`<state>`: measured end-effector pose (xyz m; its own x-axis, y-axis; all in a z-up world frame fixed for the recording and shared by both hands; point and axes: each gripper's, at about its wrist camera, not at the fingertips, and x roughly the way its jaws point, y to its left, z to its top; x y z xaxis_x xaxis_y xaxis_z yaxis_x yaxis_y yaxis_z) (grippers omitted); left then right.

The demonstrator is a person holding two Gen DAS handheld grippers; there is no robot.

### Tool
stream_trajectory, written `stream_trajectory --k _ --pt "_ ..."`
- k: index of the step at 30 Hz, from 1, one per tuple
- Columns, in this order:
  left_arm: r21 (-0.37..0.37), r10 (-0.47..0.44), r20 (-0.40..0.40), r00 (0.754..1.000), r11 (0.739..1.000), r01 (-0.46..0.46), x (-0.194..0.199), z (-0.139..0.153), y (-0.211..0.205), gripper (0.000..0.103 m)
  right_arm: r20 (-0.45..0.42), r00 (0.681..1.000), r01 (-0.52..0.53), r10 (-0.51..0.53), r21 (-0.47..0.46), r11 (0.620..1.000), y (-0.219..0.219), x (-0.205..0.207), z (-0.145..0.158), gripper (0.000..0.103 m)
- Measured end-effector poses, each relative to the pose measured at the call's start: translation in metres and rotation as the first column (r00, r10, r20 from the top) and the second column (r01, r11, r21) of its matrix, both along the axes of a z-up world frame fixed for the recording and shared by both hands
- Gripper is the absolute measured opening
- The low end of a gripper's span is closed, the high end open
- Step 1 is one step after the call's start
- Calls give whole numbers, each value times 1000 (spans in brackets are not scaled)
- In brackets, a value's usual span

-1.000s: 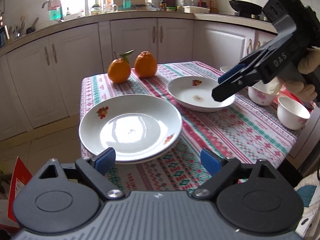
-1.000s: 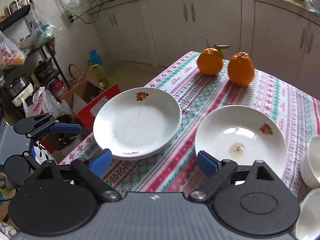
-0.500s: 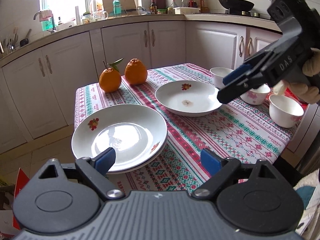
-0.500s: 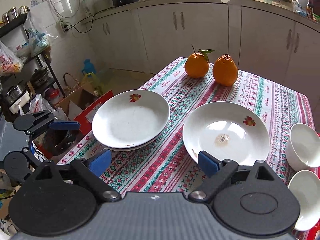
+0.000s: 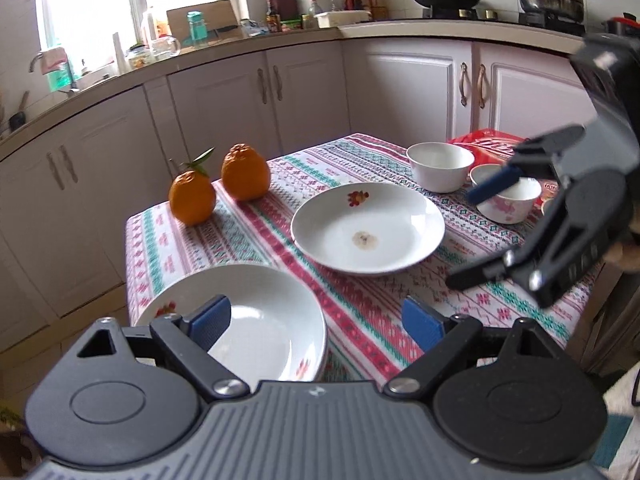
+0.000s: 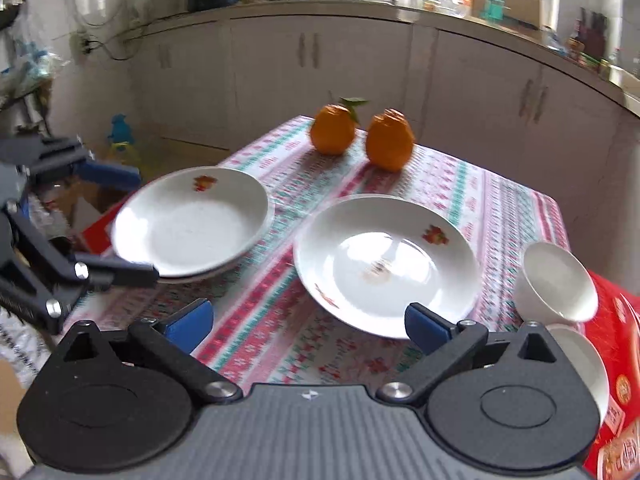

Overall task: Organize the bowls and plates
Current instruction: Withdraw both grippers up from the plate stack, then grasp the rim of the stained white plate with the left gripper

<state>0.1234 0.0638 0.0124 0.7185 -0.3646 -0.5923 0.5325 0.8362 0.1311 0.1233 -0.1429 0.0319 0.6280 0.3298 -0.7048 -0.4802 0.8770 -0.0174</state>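
Note:
Two stacked white plates [image 5: 260, 320] [image 6: 188, 224] lie at the table's near-left corner. My left gripper [image 5: 316, 322] [image 6: 128, 224] is open at that stack's rim, with no pad pressing on it. A single white plate [image 5: 368, 228] [image 6: 384, 264] with a brown stain lies mid-table. My right gripper [image 6: 308, 324] [image 5: 476, 234] hovers over the cloth just before this plate; its jaws are opening and nothing is between them. Two white bowls [image 5: 440, 166] [image 5: 508, 200] stand at the right; the right wrist view shows them [image 6: 556, 280] [image 6: 576, 360] beside the right finger.
Two oranges [image 5: 192, 198] [image 5: 245, 178] sit at the table's far corner. A red package [image 6: 616, 360] lies under the bowls at the right edge. White cabinets [image 5: 304, 92] ring the table. A red box and bags are on the floor to the left.
My right gripper's jaws have widened and it has drawn back from the single plate. My left gripper has shifted closer to the stacked plates' rim, and the view now takes in the bowls.

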Motion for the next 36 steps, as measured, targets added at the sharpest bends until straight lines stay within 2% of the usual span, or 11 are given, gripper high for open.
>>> stream_trajectory --k 9,15,17,22,28,36 --pt "14 -41 -82 996 999 42 71 -5 -29 93 -88 983 155 -159 -46 987 -11 19 -43 103" --pt "50 -61 -130 990 996 68 111 -12 -48 94 -98 975 188 -198 -105 977 -11 29 -64 103" --pt "57 -74 -136 988 995 82 123 -15 -53 98 -110 972 194 -205 -103 976 -12 34 -68 103" --pt "68 -92 -192 977 992 106 154 -27 -67 98 -140 965 209 -221 -101 973 -13 47 -77 103" --pt "36 -115 -300 947 991 132 193 -45 -79 98 -152 961 221 -230 -76 972 -16 53 -80 103" --pt "16 -153 -397 905 985 174 218 -64 -93 98 -157 954 245 -255 -79 966 -17 57 -79 103"
